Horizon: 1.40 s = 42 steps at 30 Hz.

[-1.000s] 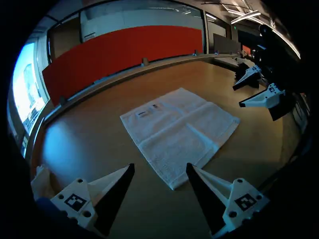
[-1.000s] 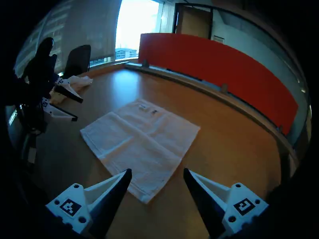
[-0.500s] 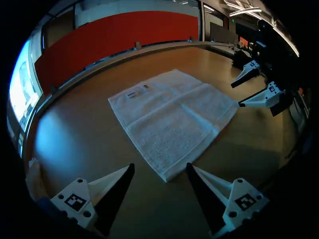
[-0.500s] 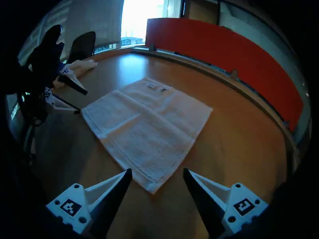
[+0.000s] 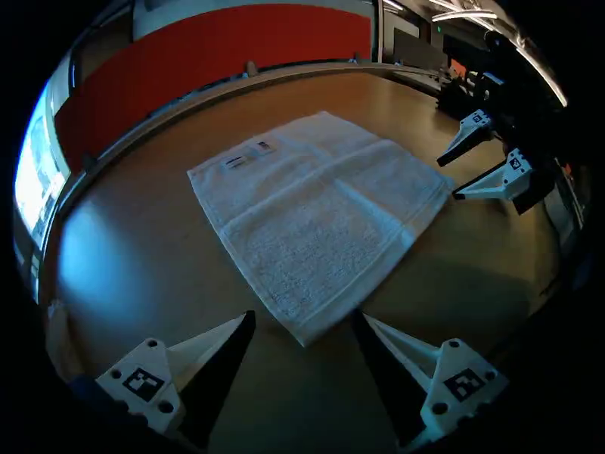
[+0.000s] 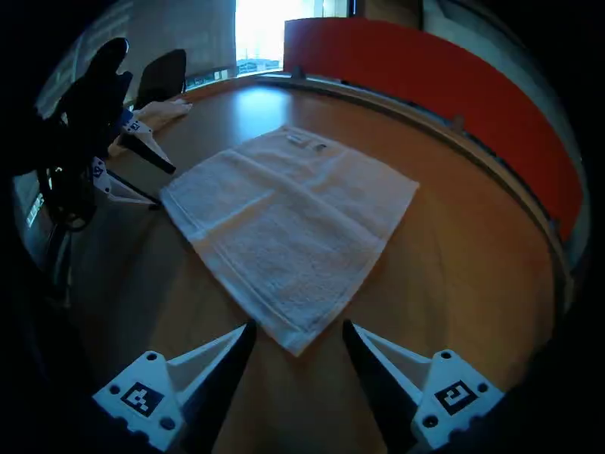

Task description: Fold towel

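A white towel (image 5: 318,204) lies spread flat near the middle of the wooden surface (image 5: 136,250), with its label end toward the far edge, where a red partition (image 5: 227,45) stands. The left tongs (image 5: 302,316) are open, and their two fingers flank one near corner of the towel. The right tongs (image 6: 299,327) are likewise open and flank the neighbouring corner; whether either pair touches the cloth cannot be told.

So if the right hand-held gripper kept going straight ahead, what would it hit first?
Most likely the near corner of the towel, lying just ahead of the right hand-held gripper; depth is hard to judge.
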Each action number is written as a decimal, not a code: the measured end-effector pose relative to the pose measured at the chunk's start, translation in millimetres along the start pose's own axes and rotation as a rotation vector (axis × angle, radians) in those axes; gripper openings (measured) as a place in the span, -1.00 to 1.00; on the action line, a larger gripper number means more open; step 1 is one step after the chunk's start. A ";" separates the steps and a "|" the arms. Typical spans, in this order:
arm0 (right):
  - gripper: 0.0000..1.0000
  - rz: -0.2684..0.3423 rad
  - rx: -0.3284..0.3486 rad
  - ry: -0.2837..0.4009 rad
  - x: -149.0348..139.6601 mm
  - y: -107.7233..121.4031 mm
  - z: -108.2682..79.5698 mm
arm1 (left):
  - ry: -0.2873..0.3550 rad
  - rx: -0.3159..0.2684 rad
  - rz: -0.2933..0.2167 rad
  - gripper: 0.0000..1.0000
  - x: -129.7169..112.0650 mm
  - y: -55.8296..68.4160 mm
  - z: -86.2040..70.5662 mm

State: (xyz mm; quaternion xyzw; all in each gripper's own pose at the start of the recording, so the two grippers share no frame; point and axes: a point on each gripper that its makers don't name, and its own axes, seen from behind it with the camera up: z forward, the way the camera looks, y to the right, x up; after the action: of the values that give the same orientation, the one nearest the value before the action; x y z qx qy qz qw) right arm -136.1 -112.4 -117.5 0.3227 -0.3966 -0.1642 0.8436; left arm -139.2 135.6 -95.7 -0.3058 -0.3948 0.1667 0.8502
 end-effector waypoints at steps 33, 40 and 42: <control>-0.65 0.027 0.030 -0.017 -2.9 -8.8 2.2 | -0.024 -0.012 -0.047 -0.60 0.6 7.4 2.4; -0.67 0.039 0.028 0.011 4.8 -12.0 -1.2 | -0.040 -0.007 -0.066 -0.76 0.5 6.4 1.2; -0.67 0.036 0.025 0.015 6.4 -12.5 -3.7 | -0.044 -0.011 -0.068 -0.76 0.6 7.5 0.3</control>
State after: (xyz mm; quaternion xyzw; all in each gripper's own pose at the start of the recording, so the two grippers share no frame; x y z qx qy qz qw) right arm -129.5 -123.5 -124.1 0.3274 -0.3981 -0.1415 0.8452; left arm -139.3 141.7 -100.1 -0.2931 -0.4246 0.1423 0.8447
